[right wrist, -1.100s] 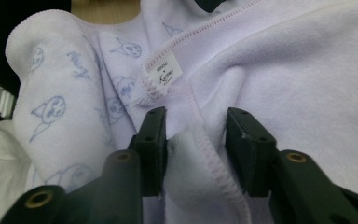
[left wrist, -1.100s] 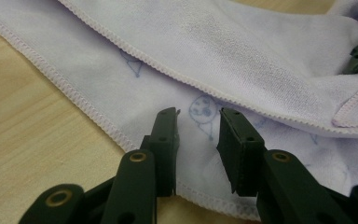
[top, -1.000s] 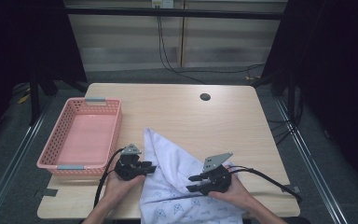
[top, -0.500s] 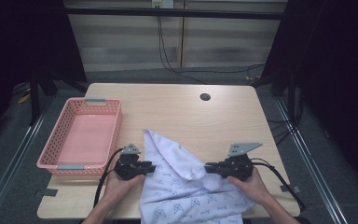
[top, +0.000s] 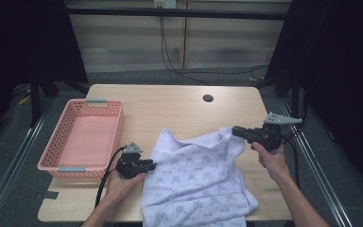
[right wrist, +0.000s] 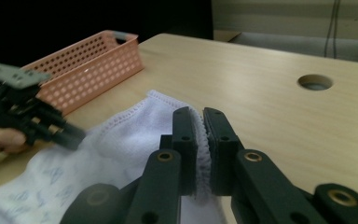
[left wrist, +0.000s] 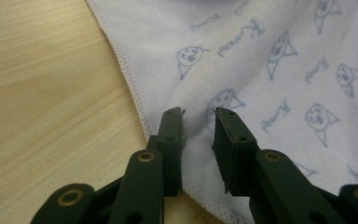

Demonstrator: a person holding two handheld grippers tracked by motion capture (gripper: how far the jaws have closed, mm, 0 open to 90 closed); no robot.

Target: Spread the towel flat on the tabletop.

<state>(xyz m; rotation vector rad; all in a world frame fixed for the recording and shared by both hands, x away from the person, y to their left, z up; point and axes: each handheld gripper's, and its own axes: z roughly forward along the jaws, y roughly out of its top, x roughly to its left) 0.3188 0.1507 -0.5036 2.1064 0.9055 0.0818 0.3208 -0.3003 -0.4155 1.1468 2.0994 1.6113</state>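
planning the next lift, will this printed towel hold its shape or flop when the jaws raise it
Probably flop: the towel already sags in folds between the right gripper, shut on its hem, and the left gripper, whose jaws have just been closing with cloth between them. It looks light, thin terry. The part hanging over the table edge may drag it.

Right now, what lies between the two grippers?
In the high view, the printed towel spans the stretch between the left gripper and the right gripper. The right gripper's jaws pinch its hem; the left's jaws straddle its edge.
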